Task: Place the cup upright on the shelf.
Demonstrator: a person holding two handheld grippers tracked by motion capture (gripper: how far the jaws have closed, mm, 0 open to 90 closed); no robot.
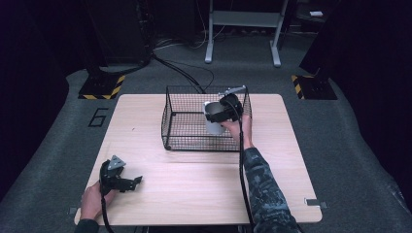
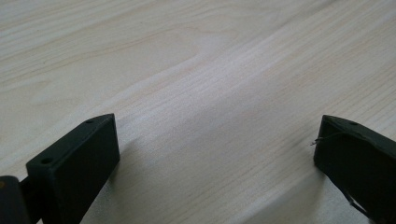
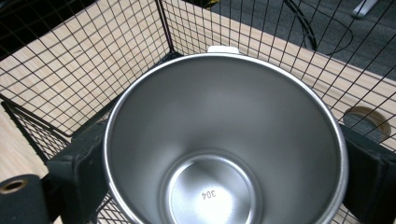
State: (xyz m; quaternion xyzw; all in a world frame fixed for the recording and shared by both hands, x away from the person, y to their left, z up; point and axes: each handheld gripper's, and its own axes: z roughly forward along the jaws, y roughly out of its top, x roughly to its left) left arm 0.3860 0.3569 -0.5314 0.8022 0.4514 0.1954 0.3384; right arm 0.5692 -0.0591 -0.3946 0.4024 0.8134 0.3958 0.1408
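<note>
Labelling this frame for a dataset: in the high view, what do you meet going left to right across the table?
left gripper → wire basket → steel cup → right gripper, clamped on the cup.

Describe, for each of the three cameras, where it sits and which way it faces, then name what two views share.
High view: above the person's side, looking forward and down at the pale wooden table; both forearms show.
Left gripper view: rides the left gripper, facing bare tabletop between open jaws.
Right gripper view: rides the right gripper, looking into the shiny steel cup.
Shared: cup and black wire basket.

Cup (image 1: 213, 121) inside wire basket (image 1: 175, 116), basket at table (image 1: 194, 194) rear centre.
</note>
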